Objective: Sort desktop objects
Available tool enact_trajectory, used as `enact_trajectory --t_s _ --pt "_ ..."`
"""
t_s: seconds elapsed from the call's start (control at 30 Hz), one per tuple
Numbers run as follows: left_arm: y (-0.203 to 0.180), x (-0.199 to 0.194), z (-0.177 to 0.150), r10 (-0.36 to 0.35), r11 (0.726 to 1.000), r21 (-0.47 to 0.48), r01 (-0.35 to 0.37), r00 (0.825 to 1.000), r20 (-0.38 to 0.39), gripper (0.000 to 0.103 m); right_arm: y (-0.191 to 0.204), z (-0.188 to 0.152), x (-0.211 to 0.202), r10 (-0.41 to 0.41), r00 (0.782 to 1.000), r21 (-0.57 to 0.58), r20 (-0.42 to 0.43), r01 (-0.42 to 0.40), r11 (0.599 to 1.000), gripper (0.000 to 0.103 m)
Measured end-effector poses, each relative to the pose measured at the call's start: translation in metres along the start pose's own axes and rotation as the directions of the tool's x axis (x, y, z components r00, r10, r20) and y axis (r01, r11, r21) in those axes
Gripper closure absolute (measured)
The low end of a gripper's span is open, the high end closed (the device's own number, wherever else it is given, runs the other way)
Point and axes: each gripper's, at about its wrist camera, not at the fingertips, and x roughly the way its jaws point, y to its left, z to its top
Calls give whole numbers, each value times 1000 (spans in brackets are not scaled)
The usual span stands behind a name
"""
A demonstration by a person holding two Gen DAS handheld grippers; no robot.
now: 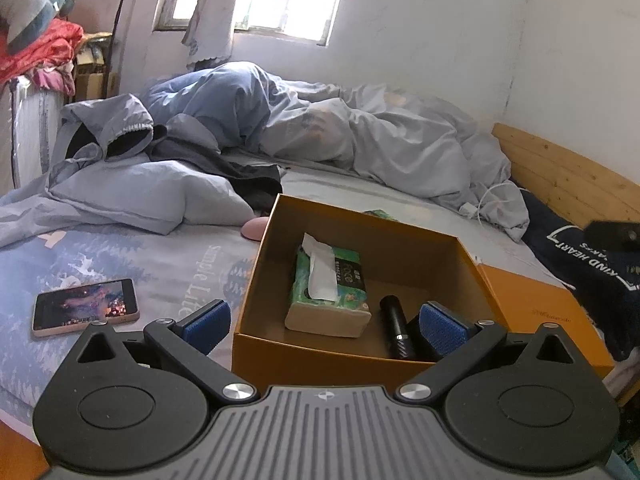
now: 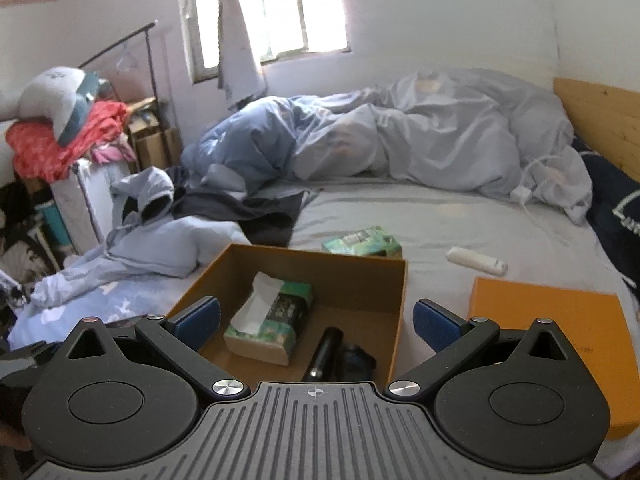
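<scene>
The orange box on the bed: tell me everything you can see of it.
The orange box is an open, lidless rectangular carton, apparently cardboard, orange outside and brown inside. It sits upright on the bed sheet. Inside lie a green tissue pack with a white tissue sticking out and a black cylinder. A flat orange lid lies beside it on the bed. Neither gripper touches it.
</scene>
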Motion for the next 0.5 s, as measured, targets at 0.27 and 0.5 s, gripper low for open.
enact_trajectory --t_s 0.27,0.5 --pt "2 8 5 16 1000 -17 -16 1000 1 0 6 44 31 17 1000 -45 -10 -17 999 0" --pt "4 16 9 39 999 -9 -39 999 -8 0 4 76 54 19 1000 -39 -7 -19 999 0"
